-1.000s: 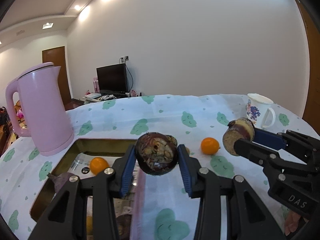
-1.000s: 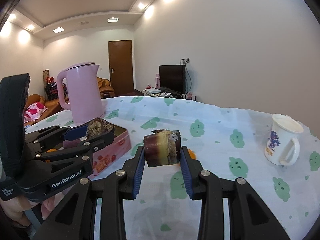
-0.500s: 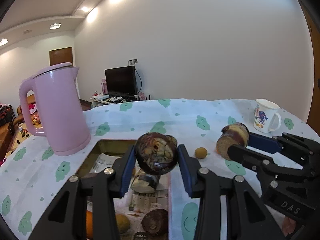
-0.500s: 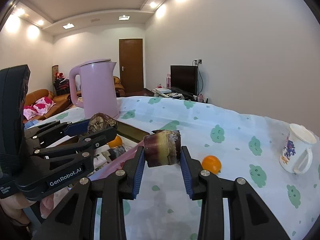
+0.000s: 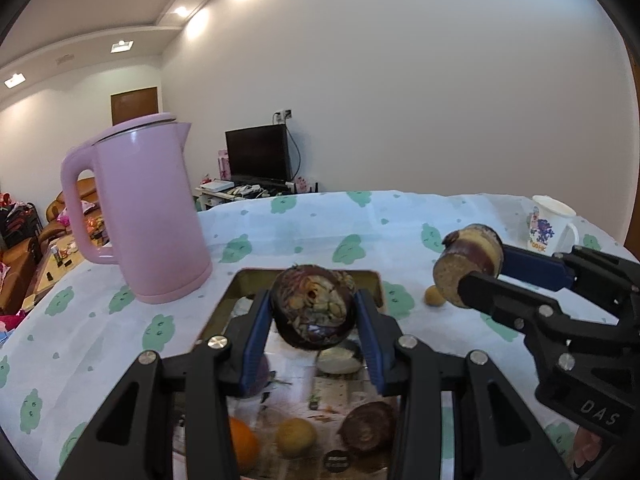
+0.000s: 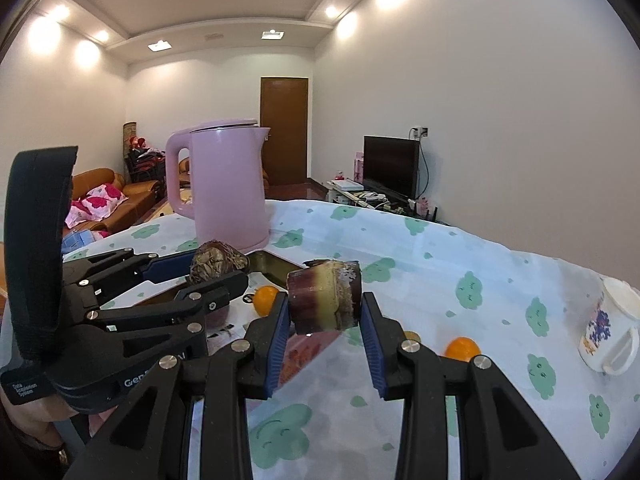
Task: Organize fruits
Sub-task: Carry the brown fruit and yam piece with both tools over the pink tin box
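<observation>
My left gripper (image 5: 314,322) is closed on a dark, round, rough-skinned fruit (image 5: 314,308), the blue pads (image 5: 256,336) pressing it from both sides. It hangs above an open metal tin (image 5: 240,280) that sits on the table. Inside the tin I see an orange (image 5: 244,440) at the near left, a small yellowish fruit (image 5: 296,436) beside it, a dark cut piece (image 5: 366,428) to their right, and a pale cut piece (image 5: 338,360) further back, partly hidden under the fruit I hold.

My right gripper (image 6: 325,316) is closed on a short cut chunk (image 6: 325,300) with a purple rind and pale yellow flesh, held level between its blue pads (image 6: 370,344). In the left camera this chunk (image 5: 468,264) is in the air to the right of the tin, over the tablecloth (image 5: 120,320), which is white with green blobs. In the right camera, the left gripper (image 6: 218,266) with its fruit is to the left, over the tin's far corner.

On the cloth, outside the tin, lie a small orange fruit (image 6: 462,348) to the right of my right gripper and a small yellow one (image 5: 434,295) just beyond the tin's right edge. A tall pink kettle (image 5: 140,216) stands just left of the tin's far corner. A white mug (image 6: 608,332) with a blue flower print stands far to the right.
</observation>
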`<state>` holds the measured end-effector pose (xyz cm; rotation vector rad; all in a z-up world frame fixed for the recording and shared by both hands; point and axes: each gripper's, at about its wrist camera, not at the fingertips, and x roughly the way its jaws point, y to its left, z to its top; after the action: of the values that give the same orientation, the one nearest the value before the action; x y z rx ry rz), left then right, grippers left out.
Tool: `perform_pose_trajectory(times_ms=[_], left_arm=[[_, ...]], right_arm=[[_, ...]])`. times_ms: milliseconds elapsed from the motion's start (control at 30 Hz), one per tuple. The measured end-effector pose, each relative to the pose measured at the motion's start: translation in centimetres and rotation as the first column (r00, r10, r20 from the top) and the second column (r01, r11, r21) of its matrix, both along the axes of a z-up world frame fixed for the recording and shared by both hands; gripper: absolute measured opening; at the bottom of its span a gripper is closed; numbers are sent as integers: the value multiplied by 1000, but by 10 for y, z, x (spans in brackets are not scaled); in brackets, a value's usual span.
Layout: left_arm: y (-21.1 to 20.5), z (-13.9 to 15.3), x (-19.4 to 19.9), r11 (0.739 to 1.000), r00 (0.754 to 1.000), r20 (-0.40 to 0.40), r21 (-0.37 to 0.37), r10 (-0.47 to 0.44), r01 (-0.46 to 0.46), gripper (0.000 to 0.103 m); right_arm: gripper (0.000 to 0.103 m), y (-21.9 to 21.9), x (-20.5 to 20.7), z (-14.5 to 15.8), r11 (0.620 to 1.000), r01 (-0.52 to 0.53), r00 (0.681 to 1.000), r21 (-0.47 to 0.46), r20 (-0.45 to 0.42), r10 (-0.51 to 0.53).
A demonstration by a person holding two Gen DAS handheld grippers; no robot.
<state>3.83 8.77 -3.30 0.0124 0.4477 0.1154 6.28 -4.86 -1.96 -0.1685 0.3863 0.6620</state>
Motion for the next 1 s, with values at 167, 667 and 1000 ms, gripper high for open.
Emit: perform_pose_trajectory(times_ms=[167, 667, 1000], left_arm=[[16, 1, -3, 1000, 1000, 0, -2, 27, -27, 44], [54, -8, -3, 996, 994, -54, -6, 92, -93, 44], [68, -15, 2, 994, 989, -102, -19, 107, -109, 44]], right_arm=[[37, 11, -1, 2, 1000, -19, 1000, -9, 3, 19], [37, 45, -1, -1, 997, -71, 997, -26, -3, 71], [37, 61, 3, -10, 995, -89, 996, -54, -27, 88]])
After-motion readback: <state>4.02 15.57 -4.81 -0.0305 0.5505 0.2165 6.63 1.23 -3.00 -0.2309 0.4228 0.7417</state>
